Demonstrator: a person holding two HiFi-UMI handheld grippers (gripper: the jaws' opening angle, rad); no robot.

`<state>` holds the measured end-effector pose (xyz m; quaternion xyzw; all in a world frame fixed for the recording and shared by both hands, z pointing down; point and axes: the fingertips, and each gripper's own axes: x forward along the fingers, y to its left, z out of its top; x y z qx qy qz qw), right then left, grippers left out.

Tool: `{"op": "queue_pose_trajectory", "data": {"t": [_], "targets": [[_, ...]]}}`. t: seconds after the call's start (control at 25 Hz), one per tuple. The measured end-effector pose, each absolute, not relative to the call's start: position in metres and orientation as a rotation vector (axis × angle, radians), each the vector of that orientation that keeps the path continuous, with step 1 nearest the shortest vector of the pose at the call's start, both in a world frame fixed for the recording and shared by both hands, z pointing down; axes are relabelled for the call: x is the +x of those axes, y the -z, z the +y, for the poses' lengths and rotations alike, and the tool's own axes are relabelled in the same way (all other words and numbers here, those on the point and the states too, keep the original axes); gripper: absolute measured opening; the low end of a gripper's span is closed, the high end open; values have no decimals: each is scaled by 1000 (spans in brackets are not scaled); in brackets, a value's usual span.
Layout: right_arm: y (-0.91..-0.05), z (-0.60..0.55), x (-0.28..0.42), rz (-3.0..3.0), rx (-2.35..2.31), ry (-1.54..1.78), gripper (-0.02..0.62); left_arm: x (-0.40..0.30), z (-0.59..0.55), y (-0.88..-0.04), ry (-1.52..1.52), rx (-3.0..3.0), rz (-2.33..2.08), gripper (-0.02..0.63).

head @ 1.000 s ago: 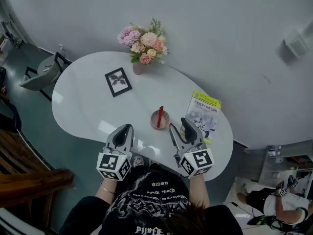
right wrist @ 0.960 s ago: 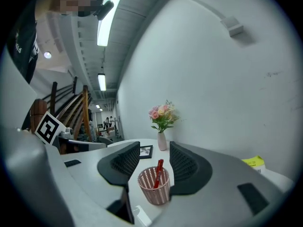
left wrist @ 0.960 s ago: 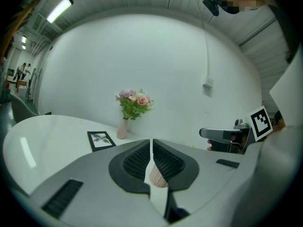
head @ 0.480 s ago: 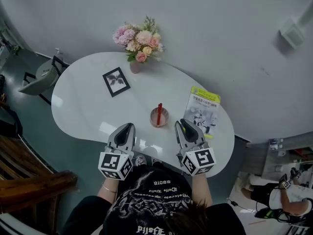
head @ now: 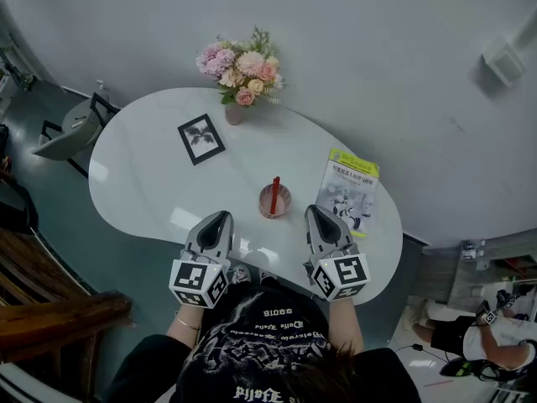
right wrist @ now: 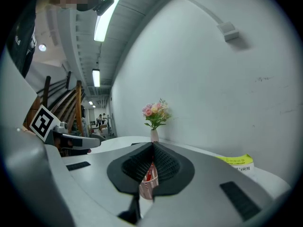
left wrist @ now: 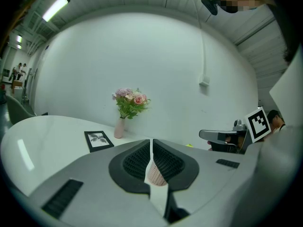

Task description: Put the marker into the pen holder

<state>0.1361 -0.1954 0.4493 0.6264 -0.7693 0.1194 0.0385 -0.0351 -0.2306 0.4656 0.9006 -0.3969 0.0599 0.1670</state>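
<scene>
A red marker [head: 274, 191] stands upright in the pink pen holder [head: 273, 203] near the middle of the white table [head: 151, 175]. My left gripper [head: 216, 220] rests near the table's front edge, left of the holder, jaws shut and empty. To the holder's right, at the front edge, my right gripper [head: 319, 215] is shut with nothing held. Through the slit of the right gripper view the holder [right wrist: 147, 187] and marker [right wrist: 149, 174] show ahead of the jaws. The left gripper view shows the holder [left wrist: 155, 173] beyond its closed jaws.
A vase of pink flowers [head: 241, 75] stands at the table's back edge, with a black picture frame [head: 201, 138] in front of it to the left. A yellow-edged booklet [head: 347, 192] lies at the right. A chair [head: 71, 128] stands left of the table.
My right gripper's jaws have closed from wide open to shut, with nothing between them. The marker stays in the holder and the left gripper has hardly moved.
</scene>
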Motion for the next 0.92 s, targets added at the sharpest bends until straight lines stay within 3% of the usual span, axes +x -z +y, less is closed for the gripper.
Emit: {"op": "queue_pose_trajectory", "data": {"t": [0.92], "targets": [[-454,-199,140,-2359,1905,-358,28,-36,-231,-470,-183,2545,-1163,35]]}}
